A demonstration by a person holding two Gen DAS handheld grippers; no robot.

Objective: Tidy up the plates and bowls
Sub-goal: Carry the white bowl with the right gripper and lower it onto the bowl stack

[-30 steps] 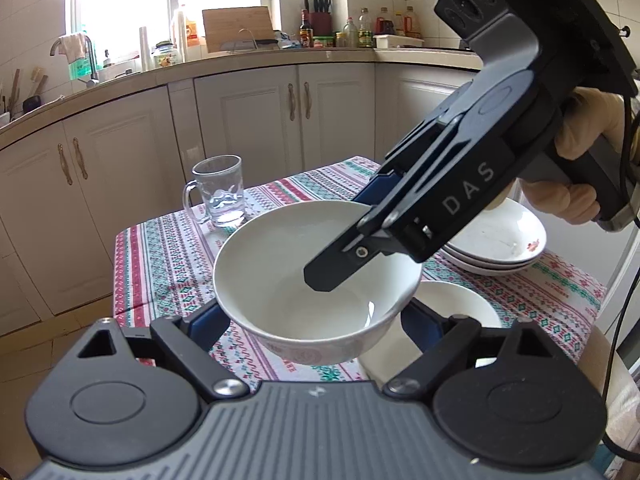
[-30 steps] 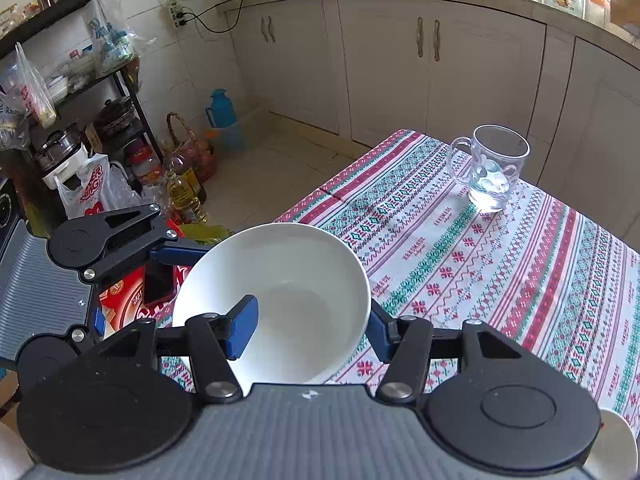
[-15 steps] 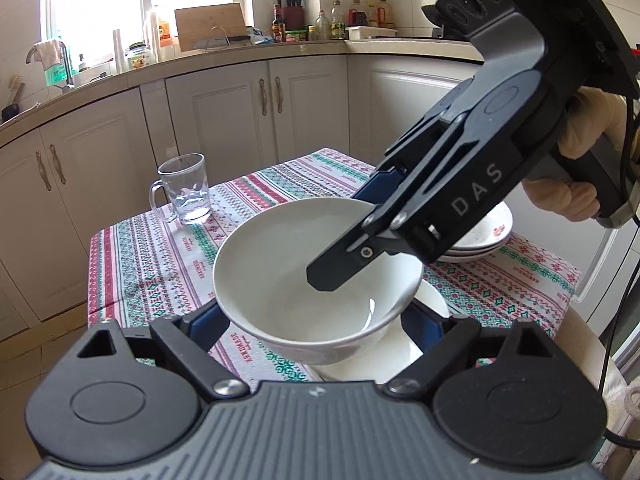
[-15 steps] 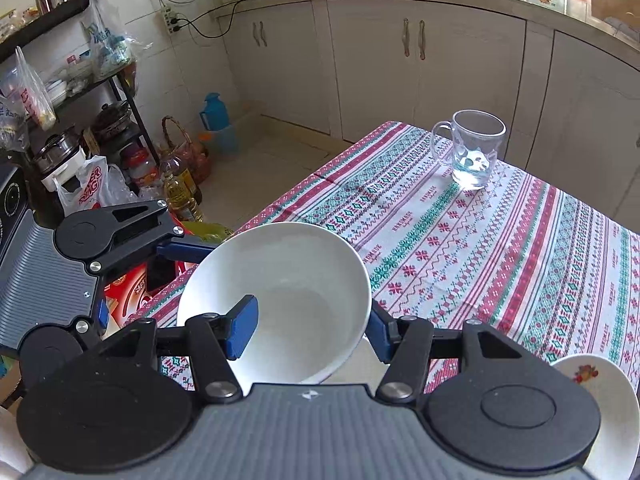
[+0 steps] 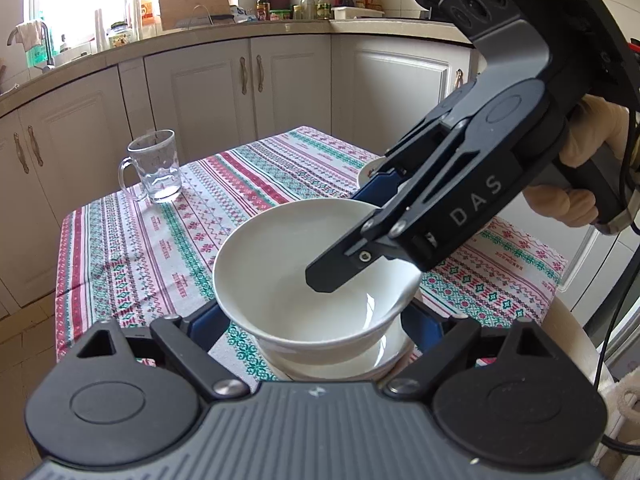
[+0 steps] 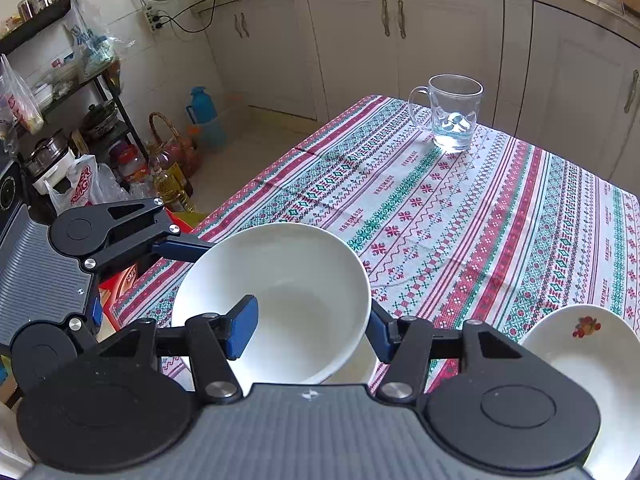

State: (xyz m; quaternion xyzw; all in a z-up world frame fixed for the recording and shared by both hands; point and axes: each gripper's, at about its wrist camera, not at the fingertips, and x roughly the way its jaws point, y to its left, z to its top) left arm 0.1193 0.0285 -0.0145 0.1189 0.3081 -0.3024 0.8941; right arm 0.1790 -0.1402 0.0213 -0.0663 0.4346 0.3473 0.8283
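Left gripper (image 5: pixel 318 322): blue-padded fingers spread wide on either side of the plain white ceramic bowl (image 5: pixel 316 276). Cannot tell whether the pads touch the bowl wall; grip not confirmed. Right gripper (image 6: pixel 308 328): closed on the near rim of the same bowl (image 6: pixel 276 300), one blue pad (image 6: pixel 240 332) inside the wall, the other outside. In the left wrist view its black housing reads "DAS" in pale letters, and one black finger (image 5: pixel 340 268) reaches down into the bowl.

Bowl position: over the near edge of the table covered by a red, green and white striped cloth (image 6: pixel 460 224), directly above a second white dish (image 5: pixel 340 364) whose rim shows just beneath it. Contact between the two cannot be judged.

Left to right, right wrist view, relative to the bowl:
- Far left, off the table: white plastic bag with red lettering, illegible (image 6: pixel 82 182).
- Behind and right: cloth bands printed "HANDMADE", repeated.
- Far behind, right: clear glass handled mug (image 6: pixel 454 118), upright, a little water in it.
- Right, near table edge: white plate with a small red fruit motif (image 6: pixel 592 364).
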